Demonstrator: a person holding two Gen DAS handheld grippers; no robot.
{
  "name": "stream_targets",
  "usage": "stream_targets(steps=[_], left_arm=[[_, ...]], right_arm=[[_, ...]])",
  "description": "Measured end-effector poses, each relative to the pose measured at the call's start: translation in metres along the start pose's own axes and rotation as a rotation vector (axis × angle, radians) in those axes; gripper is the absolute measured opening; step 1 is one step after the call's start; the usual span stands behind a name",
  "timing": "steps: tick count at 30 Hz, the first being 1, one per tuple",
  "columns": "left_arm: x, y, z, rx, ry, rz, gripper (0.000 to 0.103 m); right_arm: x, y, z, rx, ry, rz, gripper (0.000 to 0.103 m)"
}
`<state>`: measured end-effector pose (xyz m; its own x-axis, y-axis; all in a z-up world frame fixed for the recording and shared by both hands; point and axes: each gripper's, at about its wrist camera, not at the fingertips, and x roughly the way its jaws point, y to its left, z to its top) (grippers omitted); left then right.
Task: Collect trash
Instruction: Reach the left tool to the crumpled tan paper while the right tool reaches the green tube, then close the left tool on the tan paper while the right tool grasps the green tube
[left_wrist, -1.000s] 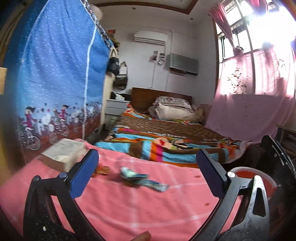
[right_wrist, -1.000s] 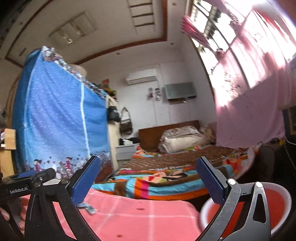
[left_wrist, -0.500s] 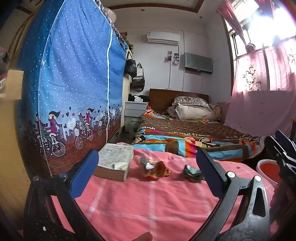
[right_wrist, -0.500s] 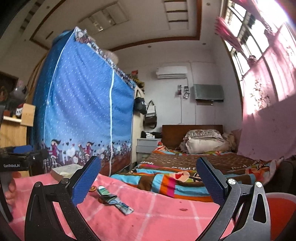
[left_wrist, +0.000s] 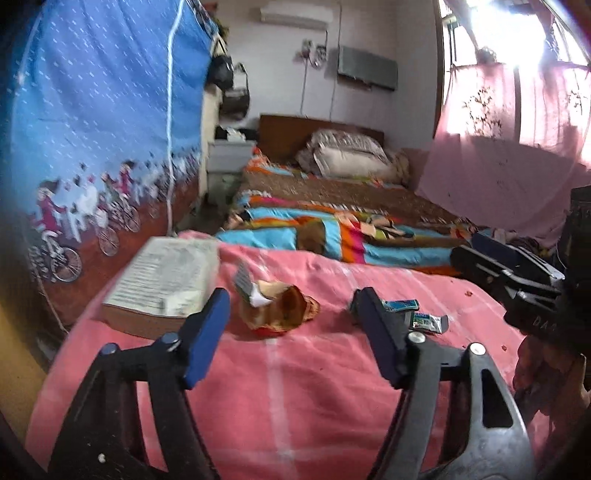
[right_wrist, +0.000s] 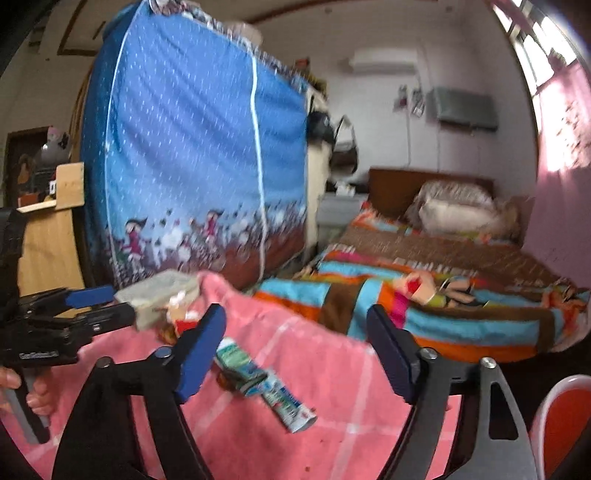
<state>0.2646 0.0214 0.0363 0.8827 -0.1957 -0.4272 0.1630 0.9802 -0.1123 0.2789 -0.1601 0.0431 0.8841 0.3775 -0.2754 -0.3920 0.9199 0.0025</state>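
Note:
A crumpled orange wrapper (left_wrist: 277, 307) lies on the pink cloth (left_wrist: 295, 398), just beyond my left gripper (left_wrist: 291, 310). That gripper's jaws are closing, with the wrapper ahead of the fingertips and untouched. A green and blue wrapper (left_wrist: 421, 317) lies to its right. In the right wrist view the same green and blue wrapper (right_wrist: 266, 384) lies between and below the fingers of my right gripper (right_wrist: 295, 325), whose jaws are closing too; no pad touches it. The orange wrapper (right_wrist: 181, 317) sits farther left, by the left gripper (right_wrist: 96, 306).
A thick book (left_wrist: 166, 280) lies left of the orange wrapper. A red bin with a white rim (right_wrist: 561, 421) stands off the cloth's right edge. A striped bed (left_wrist: 332, 229) lies beyond, a blue wardrobe cover (left_wrist: 92, 129) at the left. A person's hand (right_wrist: 22, 391) holds the left gripper's handle.
Both grippers have moved in toward the wrappers, which now look larger and closer. Both pairs of jaws have narrowed. The views have swung left and tipped down.

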Motion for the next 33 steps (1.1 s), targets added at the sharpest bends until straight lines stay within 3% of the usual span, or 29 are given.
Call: stream_targets(steps=[6,10,14,18,26,28,29,30,33], left_arm=[[0.040,-0.008,-0.002,-0.004,0.143,0.042,0.056],[0.058,-0.009,-0.007,0.008,0.236,0.089,0.051],[0.056,-0.005,-0.007,-0.016,0.234,0.088,0.049],[0.058,0.002,-0.006,-0.043,0.234,0.089,0.035],[0.051,0.007,-0.006,-0.075,0.192,0.055,0.034],[0.045,0.006,-0.005,-0.076,0.170,0.049,0.034],[0.043,0.006,-0.006,-0.078,0.162,0.042,0.034],[0.041,0.006,-0.006,-0.080,0.155,0.037,0.034],[0.035,0.007,-0.007,-0.092,0.145,0.029,0.034]], right_arm=[[0.027,-0.001,-0.008,0.021,0.141,0.039,0.066],[0.036,-0.005,-0.010,0.051,0.193,0.060,0.065],[0.040,-0.006,-0.011,0.059,0.217,0.092,0.065],[0.043,0.001,-0.012,0.031,0.237,0.127,0.058],[0.058,0.011,-0.017,-0.005,0.319,0.197,0.055],[0.061,0.013,-0.019,-0.007,0.337,0.212,0.049],[0.063,0.013,-0.020,-0.008,0.342,0.219,0.034],[0.064,0.014,-0.021,-0.010,0.350,0.226,0.027],[0.065,0.016,-0.022,-0.014,0.361,0.228,0.026]])
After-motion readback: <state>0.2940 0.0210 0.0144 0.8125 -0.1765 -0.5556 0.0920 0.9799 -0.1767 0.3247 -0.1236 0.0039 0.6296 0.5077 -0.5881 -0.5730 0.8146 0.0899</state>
